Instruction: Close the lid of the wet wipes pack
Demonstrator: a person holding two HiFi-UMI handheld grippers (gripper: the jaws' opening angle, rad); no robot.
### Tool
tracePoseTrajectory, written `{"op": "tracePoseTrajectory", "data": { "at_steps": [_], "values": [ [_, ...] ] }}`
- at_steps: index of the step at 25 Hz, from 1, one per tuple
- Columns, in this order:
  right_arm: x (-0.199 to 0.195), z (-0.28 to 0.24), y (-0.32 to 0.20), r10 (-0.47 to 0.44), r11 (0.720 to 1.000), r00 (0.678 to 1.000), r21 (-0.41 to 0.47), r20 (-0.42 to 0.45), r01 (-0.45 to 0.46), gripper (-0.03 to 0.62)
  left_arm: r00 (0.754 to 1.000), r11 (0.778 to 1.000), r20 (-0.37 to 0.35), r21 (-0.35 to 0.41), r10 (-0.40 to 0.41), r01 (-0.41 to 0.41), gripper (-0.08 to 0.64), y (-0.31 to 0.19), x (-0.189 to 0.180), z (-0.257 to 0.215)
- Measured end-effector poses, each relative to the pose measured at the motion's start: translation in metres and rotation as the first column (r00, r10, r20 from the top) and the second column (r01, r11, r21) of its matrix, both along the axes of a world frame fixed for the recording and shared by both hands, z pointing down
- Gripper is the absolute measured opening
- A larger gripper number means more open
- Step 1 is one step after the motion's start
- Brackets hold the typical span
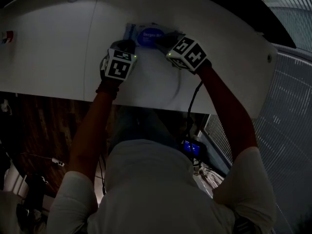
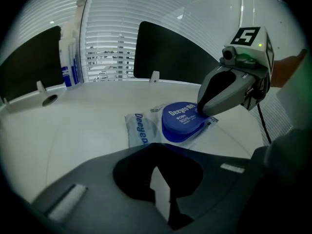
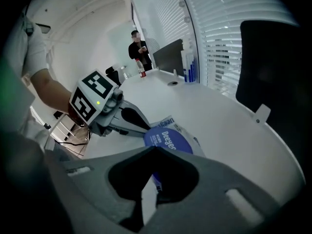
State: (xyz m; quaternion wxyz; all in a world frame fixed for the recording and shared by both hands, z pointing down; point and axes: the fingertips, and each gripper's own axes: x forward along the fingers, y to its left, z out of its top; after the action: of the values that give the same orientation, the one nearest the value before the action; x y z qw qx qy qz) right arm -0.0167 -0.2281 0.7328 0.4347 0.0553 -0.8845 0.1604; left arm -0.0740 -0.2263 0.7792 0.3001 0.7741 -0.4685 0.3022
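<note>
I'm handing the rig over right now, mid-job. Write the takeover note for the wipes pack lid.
Left hand-held gripper: jaws together, holding nothing, tips at the edge of the blue lid.
Right hand-held gripper: jaws together, holding nothing, tip pressing on the lid's rim.
Wet wipes pack: lies flat on the white table, between the two grippers.
Done: the lid is folded down over its base.
Left: the views don't show whether it has snapped shut. It is probably best to press firmly to be sure, then lift both grippers away.

left gripper (image 1: 127, 46) and right gripper (image 1: 164, 42) reach forward, tips near each other, jaws pressed together.
</note>
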Motion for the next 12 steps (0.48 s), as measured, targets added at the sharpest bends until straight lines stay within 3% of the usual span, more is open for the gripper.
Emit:
{"op": "tracePoseTrajectory", "data": {
  "at_steps": [7, 12],
  "values": [
    [-0.010, 0.017, 0.005, -0.035, 0.998, 0.996, 0.039, -0.087, 0.039, 0.002, 1.000, 1.000, -0.002, -0.007, 0.004, -0.004, 0.003, 0.001, 0.000, 0.000],
    [-0.009, 0.025, 0.005, -0.022, 0.999, 0.995, 0.045, -0.102, 0.027, 0.002, 1.000, 1.000, -0.003, 0.005, 0.016, -0.016, 0.002, 0.000, 0.002, -0.001]
  ]
}}
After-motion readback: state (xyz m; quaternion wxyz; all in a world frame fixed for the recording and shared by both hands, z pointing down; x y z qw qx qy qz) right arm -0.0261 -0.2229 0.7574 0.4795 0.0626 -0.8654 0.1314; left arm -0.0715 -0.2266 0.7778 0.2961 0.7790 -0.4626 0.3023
